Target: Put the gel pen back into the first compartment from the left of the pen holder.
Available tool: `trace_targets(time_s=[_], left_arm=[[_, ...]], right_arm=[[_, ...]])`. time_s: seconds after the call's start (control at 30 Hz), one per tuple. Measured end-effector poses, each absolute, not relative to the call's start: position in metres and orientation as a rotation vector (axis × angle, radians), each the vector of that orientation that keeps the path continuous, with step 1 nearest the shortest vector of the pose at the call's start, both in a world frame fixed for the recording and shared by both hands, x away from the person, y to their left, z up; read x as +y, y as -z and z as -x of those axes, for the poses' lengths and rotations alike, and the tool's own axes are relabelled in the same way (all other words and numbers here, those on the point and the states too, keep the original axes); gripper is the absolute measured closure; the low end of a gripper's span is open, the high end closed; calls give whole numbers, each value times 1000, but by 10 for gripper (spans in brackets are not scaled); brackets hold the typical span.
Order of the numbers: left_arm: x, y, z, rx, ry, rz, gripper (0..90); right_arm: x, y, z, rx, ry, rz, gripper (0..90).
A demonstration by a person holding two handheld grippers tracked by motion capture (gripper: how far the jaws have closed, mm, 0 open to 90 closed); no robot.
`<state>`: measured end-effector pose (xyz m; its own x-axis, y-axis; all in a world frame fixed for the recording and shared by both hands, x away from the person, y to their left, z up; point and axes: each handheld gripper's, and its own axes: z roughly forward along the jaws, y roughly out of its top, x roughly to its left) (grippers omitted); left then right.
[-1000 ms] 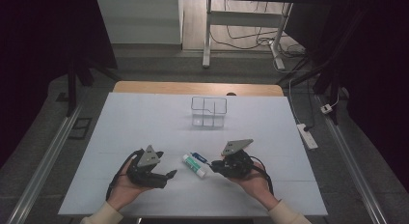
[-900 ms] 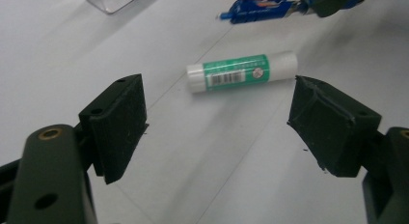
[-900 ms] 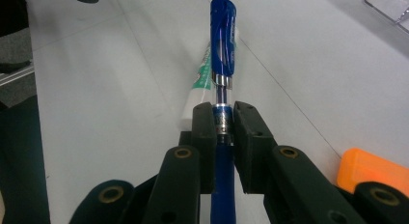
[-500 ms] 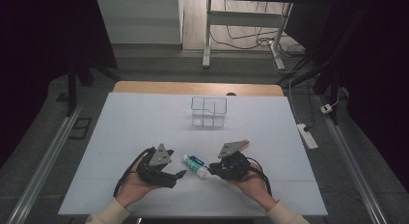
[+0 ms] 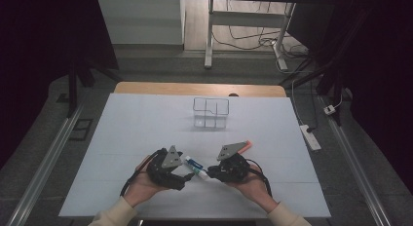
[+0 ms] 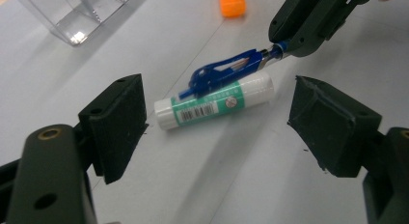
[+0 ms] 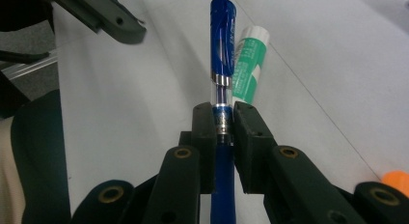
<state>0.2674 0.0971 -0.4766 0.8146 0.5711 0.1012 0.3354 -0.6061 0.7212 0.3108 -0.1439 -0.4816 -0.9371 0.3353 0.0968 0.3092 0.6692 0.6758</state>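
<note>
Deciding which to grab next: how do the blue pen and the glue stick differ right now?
The blue pen is slim, blue and partly clear; the glue stick is thicker, green and white with a barcode label. The pen is clamped in the right gripper and lies across the glue stick, which lies free on the table between the open jaws of the left gripper.

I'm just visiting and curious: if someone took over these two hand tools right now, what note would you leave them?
Right gripper: shut on the blue pen, held just above the table.
Left gripper: open, empty, jaws on either side of the glue stick without touching it.
Glue stick lies on the white table between both grippers, under the pen. The clear organizer stands farther back; nothing can be made out inside it. An orange thing lies nearby.
Done: pen picked up.
Left, probably: grab the glue stick, then move both to the organizer.
</note>
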Motion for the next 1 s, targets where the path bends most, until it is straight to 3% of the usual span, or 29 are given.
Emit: trace_targets(time_s=[1.0], left_arm=[[83, 480, -269, 553, -451, -2364, 225]], right_arm=[[-123, 479, -311, 2903, -1114, -465, 791]])
